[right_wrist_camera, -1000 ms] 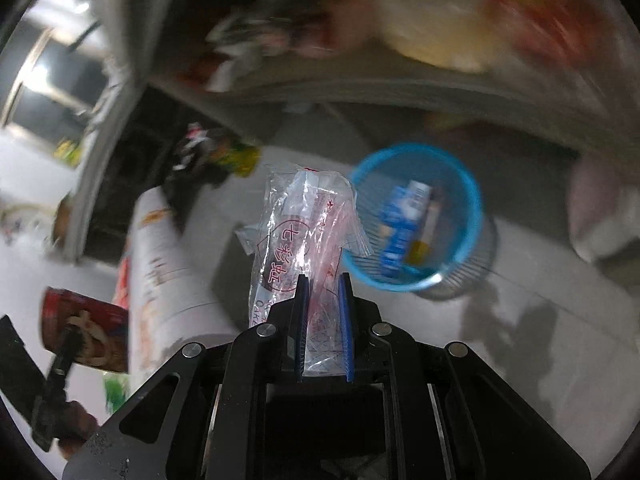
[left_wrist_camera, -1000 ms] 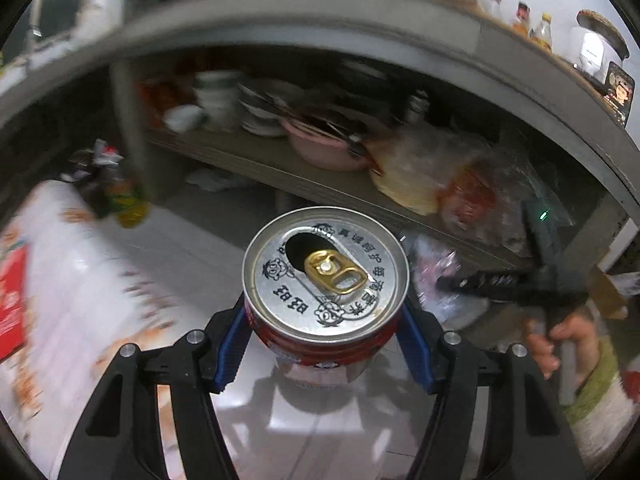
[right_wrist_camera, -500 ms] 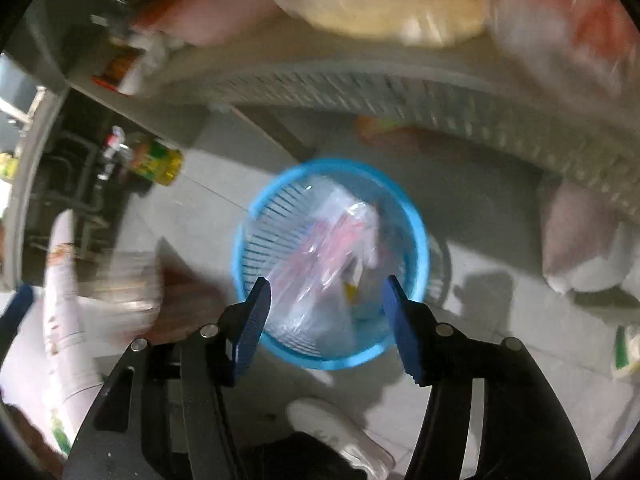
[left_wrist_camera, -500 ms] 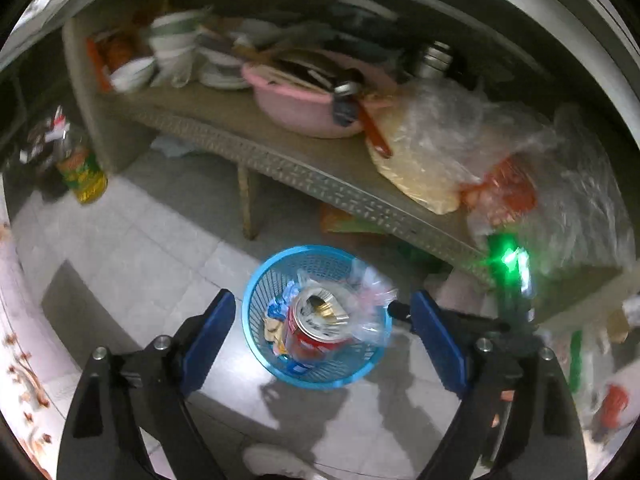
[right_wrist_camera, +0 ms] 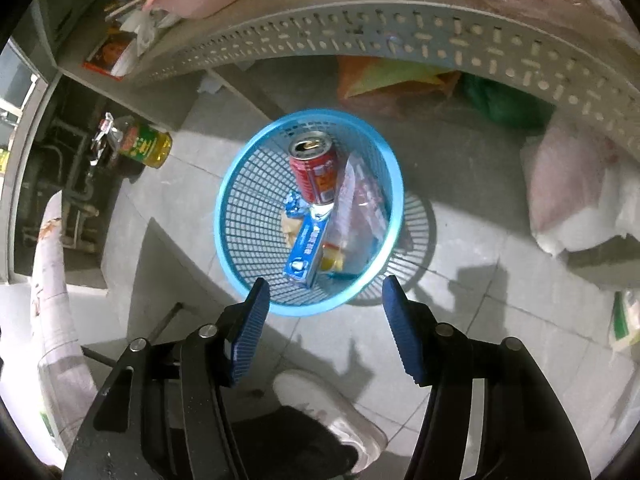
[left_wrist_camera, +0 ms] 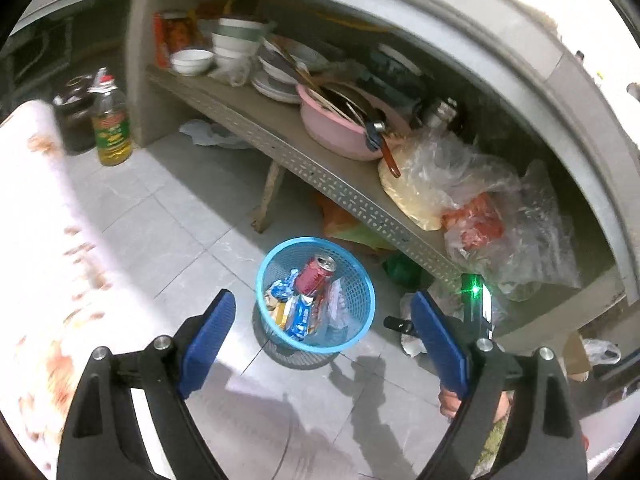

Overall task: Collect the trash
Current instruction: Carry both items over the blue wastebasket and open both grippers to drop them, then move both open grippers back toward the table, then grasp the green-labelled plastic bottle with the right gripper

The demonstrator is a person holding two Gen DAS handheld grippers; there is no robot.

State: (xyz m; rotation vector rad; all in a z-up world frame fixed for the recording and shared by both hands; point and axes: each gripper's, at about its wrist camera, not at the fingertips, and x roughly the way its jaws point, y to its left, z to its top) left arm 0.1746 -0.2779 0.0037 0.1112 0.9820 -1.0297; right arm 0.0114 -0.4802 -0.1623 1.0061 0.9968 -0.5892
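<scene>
A perforated metal shelf [left_wrist_camera: 320,172] loaded with dishes runs above the tiled floor [left_wrist_camera: 168,236], and the blue mesh wastebasket [right_wrist_camera: 236,216] sits just in front of it, within easy dropping reach. Inside lie a red drink can [right_wrist_camera: 316,172], a clear plastic bag [right_wrist_camera: 360,204] and a blue carton [right_wrist_camera: 306,248]. The 2 grippers, left gripper [left_wrist_camera: 320,344] and right gripper [right_wrist_camera: 326,328], hang above with jaws spread and empty.

Right gripper [right_wrist_camera: 324,312] spread wide above blue basket [right_wrist_camera: 236,184], red can [right_wrist_camera: 316,172] inside (leaning), clear wrapper [right_wrist_camera: 360,208] beside it
</scene>
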